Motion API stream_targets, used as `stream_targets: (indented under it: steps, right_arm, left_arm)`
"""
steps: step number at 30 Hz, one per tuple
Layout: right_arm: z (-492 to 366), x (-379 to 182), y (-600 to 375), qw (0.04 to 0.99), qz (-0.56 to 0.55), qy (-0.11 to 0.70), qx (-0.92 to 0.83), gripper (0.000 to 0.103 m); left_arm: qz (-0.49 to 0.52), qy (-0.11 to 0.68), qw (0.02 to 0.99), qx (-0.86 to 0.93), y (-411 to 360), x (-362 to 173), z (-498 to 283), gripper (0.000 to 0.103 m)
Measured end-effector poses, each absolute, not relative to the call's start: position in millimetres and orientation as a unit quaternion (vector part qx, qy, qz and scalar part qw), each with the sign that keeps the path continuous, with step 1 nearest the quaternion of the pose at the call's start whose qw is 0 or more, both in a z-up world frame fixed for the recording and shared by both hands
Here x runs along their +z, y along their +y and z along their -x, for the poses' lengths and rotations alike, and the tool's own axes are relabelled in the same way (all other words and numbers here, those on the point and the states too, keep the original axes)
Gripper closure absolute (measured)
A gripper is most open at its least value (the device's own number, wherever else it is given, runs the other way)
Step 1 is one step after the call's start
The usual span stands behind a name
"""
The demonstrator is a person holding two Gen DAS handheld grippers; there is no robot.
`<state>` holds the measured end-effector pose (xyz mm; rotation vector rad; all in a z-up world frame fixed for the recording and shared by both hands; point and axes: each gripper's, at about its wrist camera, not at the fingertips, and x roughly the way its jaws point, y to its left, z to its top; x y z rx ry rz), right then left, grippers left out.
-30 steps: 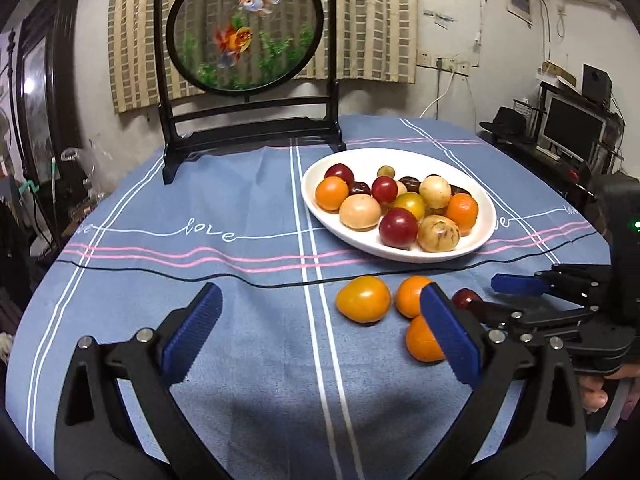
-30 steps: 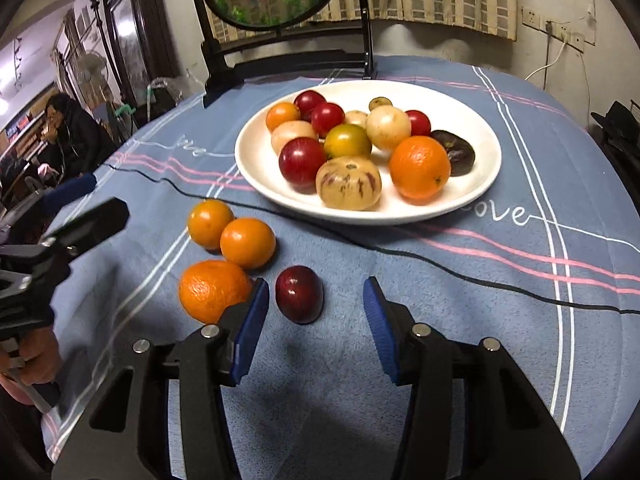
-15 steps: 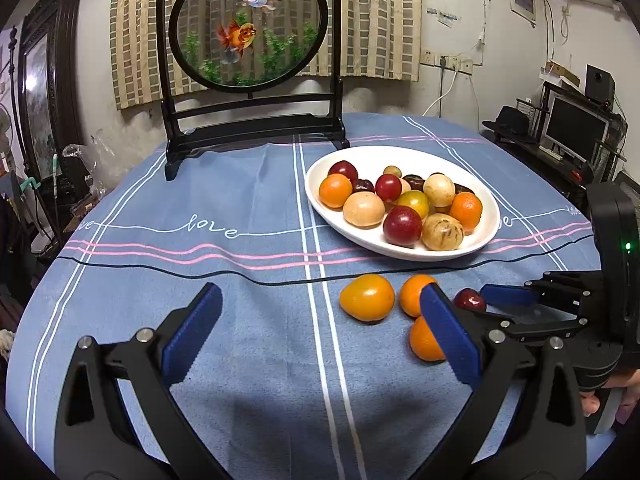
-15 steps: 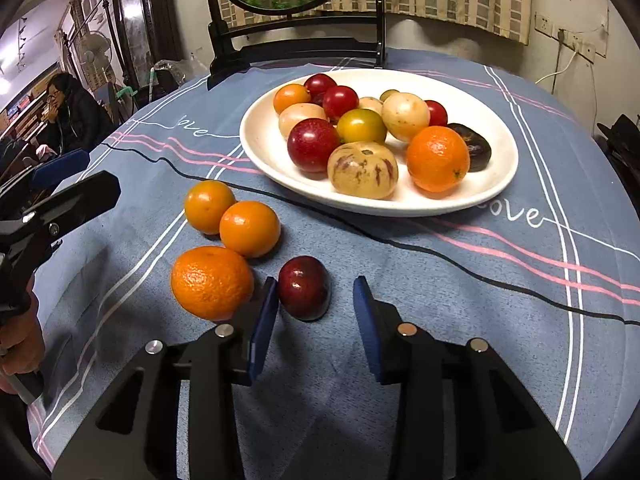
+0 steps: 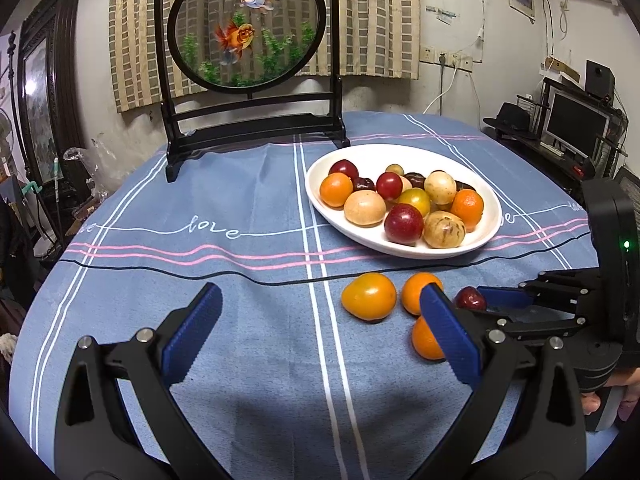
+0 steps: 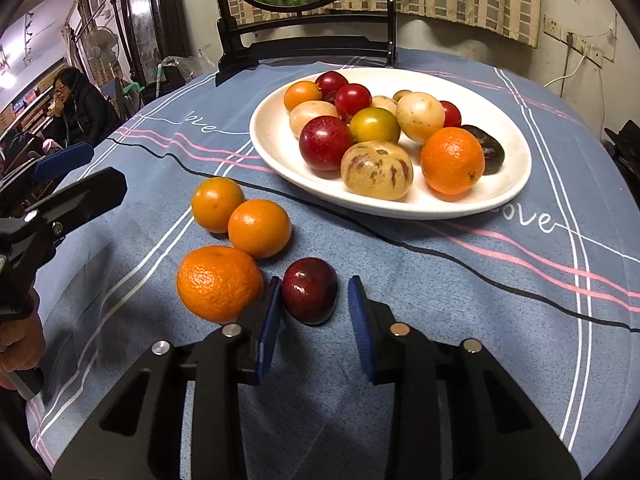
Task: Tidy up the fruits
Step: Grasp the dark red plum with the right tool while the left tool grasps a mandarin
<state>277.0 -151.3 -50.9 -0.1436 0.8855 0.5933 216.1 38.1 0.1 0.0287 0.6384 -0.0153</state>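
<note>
A dark red plum (image 6: 310, 290) lies on the blue tablecloth between the fingers of my right gripper (image 6: 314, 285). Its jaws are closing around the plum: the left pad (image 6: 272, 312) touches it, and a thin strip of cloth still shows beside the right pad. Three orange fruits (image 6: 219, 283) (image 6: 259, 228) (image 6: 217, 210) lie just left of the plum. Behind them the white plate (image 6: 272, 148) holds several red, yellow and orange fruits. My left gripper (image 5: 320, 296) hovers open over bare cloth, with the right gripper (image 5: 496, 300) and the plum (image 5: 470, 298) to its right.
A black stand with a round goldfish screen (image 5: 248, 40) occupies the far side of the table. A person (image 6: 78, 108) sits beyond the table's left edge. Shelves with a monitor (image 5: 576, 120) stand off to the right. Bare cloth lies left of the plate.
The right gripper's jaws have narrowed around the plum, from wide apart to nearly on it. The left gripper has stayed where it was, still open.
</note>
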Motion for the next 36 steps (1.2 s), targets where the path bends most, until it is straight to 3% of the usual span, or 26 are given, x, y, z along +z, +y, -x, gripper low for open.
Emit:
stream_targets:
  steps: [14,16,18,25,28,30,36]
  right_arm:
    - [-286.2,-26.7,-195.1,0.880,-0.014,0.403,0.250,0.075]
    - [-285.7,-26.2,-196.3,0.880,-0.013,0.402,0.252,0.075]
    - [-284.7,-25.0,-197.1,0.880,-0.011,0.401,0.255,0.075]
    - [-281.3,-23.0,-193.3,0.879,-0.009,0.400,0.260,0.075]
    - [-280.3,-21.8,-194.1,0.880,-0.011,0.398,0.260,0.075]
    - [-280.1,-21.3,-194.5,0.880,-0.012,0.397,0.260,0.075]
    - [-278.5,-21.9,-191.3,0.879,-0.004,0.398,0.262,0.075]
  left_arm:
    - [-0.026,0.363,0.924,-0.115,3.6,-14.5,-213.3,0.004]
    - [-0.033,0.373,0.919,-0.122,-4.5,-19.4,-216.6,0.010]
    - [-0.036,0.391,0.911,-0.130,-10.6,-26.5,-221.3,0.022]
    - [-0.029,0.408,0.904,-0.127,-21.2,-35.9,-233.5,0.029]
    - [-0.034,0.415,0.900,-0.126,-25.5,-39.7,-237.3,0.036]
    - [-0.041,0.421,0.897,-0.124,-28.5,-43.6,-240.2,0.051]
    - [-0.043,0.424,0.895,-0.131,-32.3,-47.5,-241.2,0.057]
